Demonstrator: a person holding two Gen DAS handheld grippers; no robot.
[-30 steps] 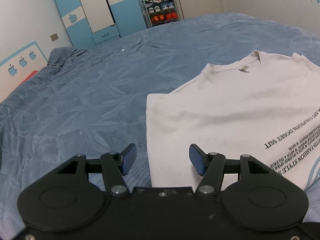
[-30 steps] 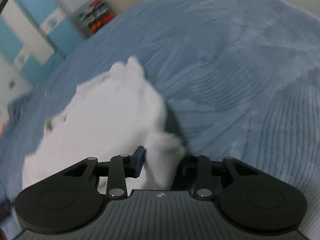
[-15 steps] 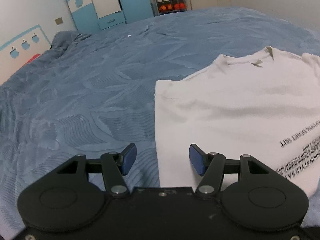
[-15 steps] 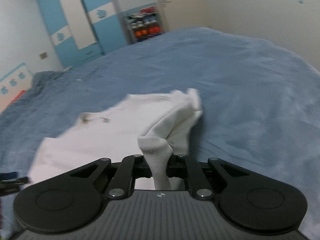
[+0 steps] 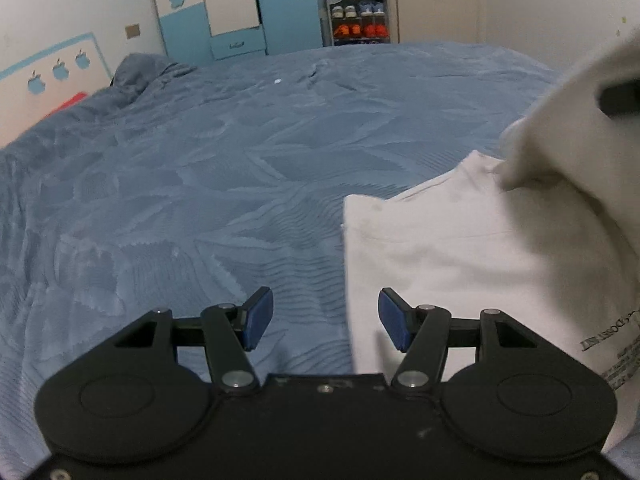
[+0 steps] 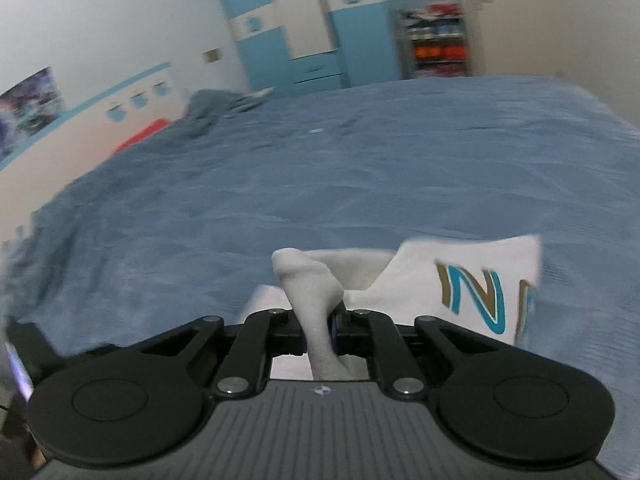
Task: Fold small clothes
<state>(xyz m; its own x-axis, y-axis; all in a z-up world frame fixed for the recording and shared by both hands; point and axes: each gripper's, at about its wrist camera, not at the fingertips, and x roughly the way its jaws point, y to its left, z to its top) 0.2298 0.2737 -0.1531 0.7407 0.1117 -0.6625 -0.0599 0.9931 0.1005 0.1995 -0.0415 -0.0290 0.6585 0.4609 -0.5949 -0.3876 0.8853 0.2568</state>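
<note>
One side fold under way: right gripper (image 6: 318,334) pinching shirt (image 5: 460,264) sleeve, lifted over shirt; left gripper (image 5: 326,318) wide, empty, at shirt's left edge. Next: lay sleeve flat across shirt.

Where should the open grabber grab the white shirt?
Probably the near left edge of the white shirt. It lies flat on the blue bedspread, just ahead of the open left gripper. Slide one finger under from the left side; the right gripper already pinches the other side.
</note>
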